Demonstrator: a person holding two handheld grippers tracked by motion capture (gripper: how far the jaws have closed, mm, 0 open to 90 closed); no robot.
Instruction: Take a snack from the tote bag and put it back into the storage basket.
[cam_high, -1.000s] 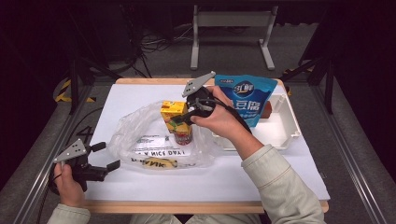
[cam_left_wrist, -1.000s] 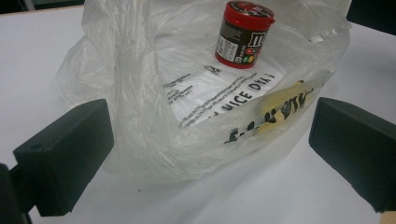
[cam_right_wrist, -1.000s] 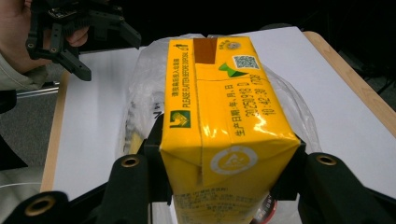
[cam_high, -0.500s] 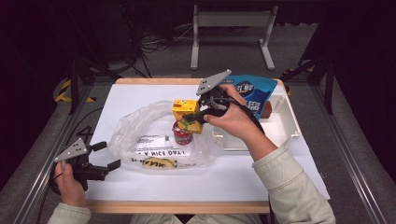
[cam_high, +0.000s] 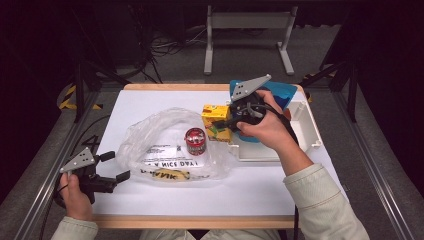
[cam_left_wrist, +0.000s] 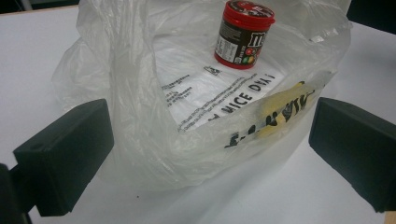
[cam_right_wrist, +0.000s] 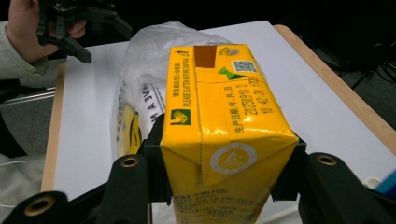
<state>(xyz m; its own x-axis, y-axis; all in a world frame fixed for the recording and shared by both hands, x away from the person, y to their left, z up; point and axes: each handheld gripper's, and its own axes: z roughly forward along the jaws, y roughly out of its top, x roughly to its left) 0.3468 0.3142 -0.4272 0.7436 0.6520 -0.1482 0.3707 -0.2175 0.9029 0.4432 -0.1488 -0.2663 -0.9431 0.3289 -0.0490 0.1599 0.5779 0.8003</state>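
Right gripper view: carton's (cam_right_wrist: 224, 126) printed top

Dim room w/ grey floor (cam_high: 165, 65), white metal stand (cam_high: 248, 30), floor cables (cam_high: 170, 45), wood-edged white table (cam_high: 150, 100).

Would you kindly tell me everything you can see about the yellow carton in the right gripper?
The yellow carton is a small box-shaped drink pack that looks like coated paperboard, with folded, sealed ends, green logos, printed text, a date stamp and a brown patch near a code square. The right gripper clamps it on two opposite sides. In the high view it is held above the table's white top, between the plastic bag and the white tray.
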